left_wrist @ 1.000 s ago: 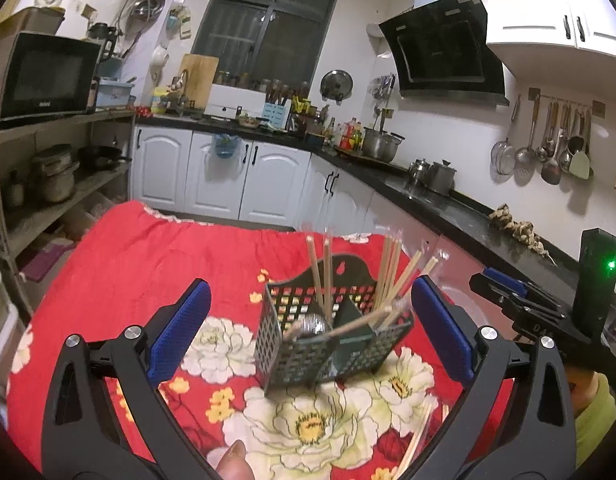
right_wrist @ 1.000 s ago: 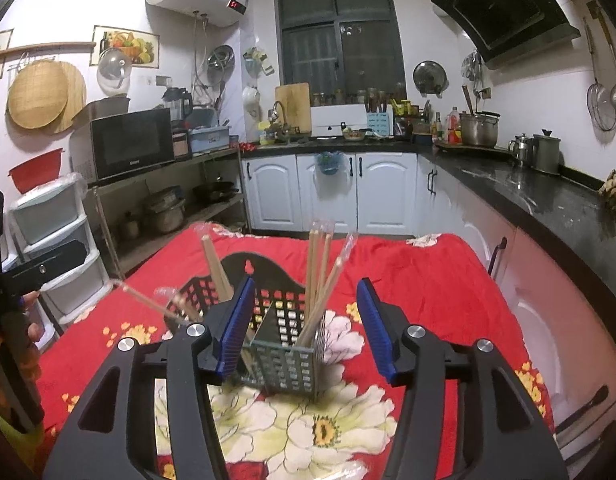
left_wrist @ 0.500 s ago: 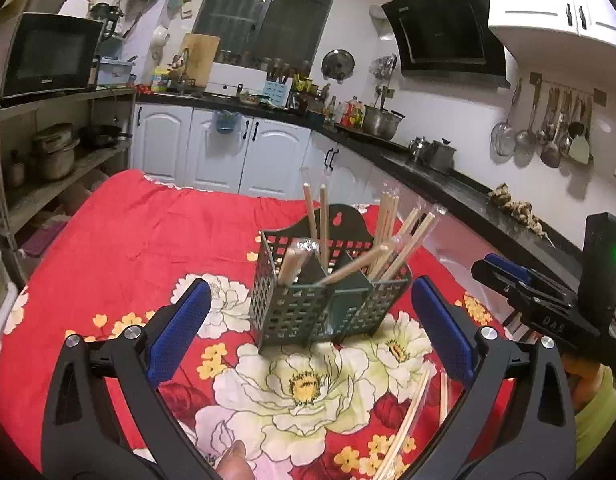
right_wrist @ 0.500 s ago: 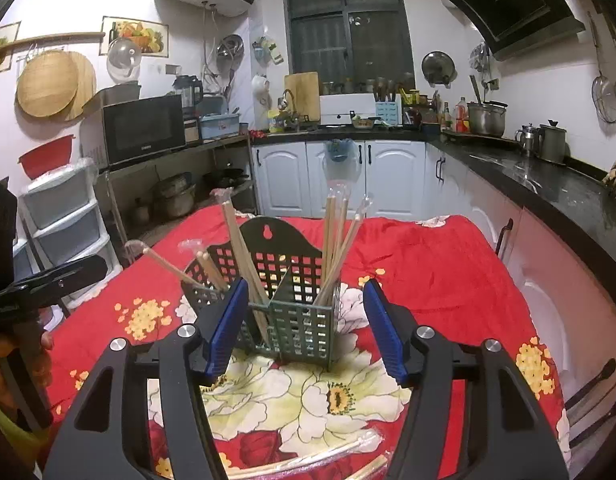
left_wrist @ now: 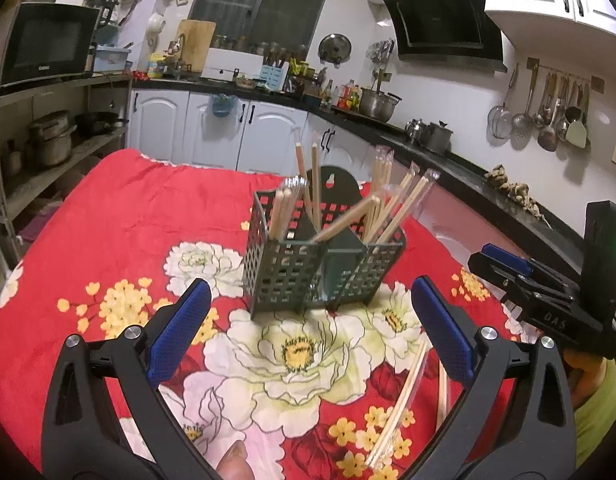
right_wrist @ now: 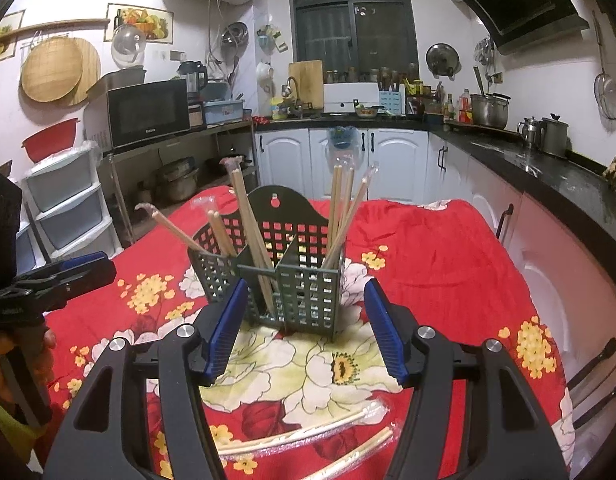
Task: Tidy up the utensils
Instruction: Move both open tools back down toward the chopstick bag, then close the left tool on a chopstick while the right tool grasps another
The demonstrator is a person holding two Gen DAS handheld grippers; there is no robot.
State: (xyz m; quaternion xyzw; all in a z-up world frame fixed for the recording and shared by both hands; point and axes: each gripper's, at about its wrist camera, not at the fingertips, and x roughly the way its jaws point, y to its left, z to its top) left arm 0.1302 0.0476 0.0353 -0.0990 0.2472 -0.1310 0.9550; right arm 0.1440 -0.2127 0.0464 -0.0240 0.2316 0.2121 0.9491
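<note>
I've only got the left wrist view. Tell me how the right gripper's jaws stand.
Observer: The right gripper is open, with nothing between its pads. The utensil holder stands beyond its fingertips.
Operator: Now give me where the loose chopsticks lie relative to it.
Observer: Two wrapped chopstick pairs lie on the floral cloth, nearer the camera than its pads, running crosswise below the gripper's frame.
</note>
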